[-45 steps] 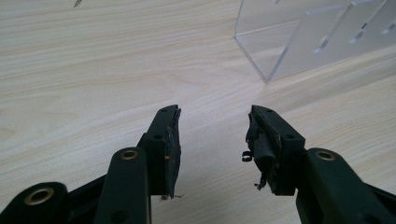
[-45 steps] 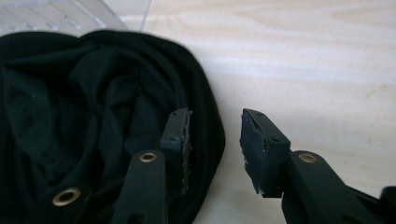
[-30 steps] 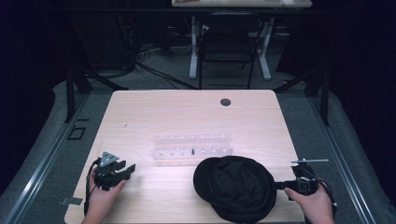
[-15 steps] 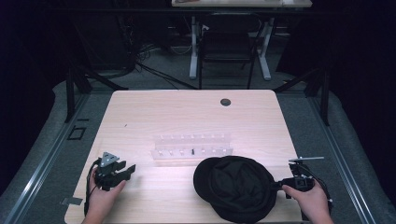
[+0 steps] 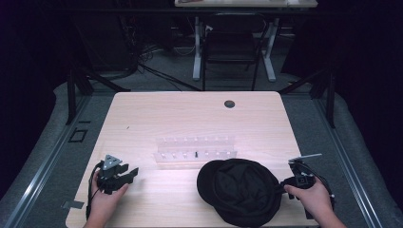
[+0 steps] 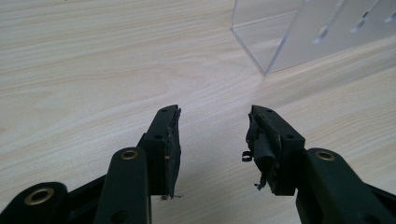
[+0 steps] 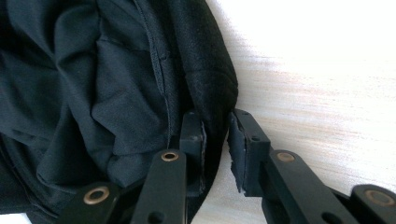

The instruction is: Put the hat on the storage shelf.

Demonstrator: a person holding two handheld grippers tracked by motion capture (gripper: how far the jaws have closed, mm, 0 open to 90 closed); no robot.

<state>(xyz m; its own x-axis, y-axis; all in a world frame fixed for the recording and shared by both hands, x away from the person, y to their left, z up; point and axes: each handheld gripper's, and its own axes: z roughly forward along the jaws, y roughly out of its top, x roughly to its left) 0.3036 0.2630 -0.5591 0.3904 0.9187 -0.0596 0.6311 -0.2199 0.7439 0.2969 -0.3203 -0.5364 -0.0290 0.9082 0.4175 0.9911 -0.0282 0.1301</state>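
Right gripper point(image 7: 215, 144) pinches only the thin rim of a black cap point(image 5: 242, 190), which may slip free; left gripper point(image 6: 212, 140) rests open, empty, near a clear acrylic rack point(image 5: 196, 148).

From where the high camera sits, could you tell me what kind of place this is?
Probably a lab or a recording workspace: a pale wooden table on grey carpet within a dark, curtained-looking surround, cables on the floor behind it, and a person's hands holding the left gripper and the right gripper.
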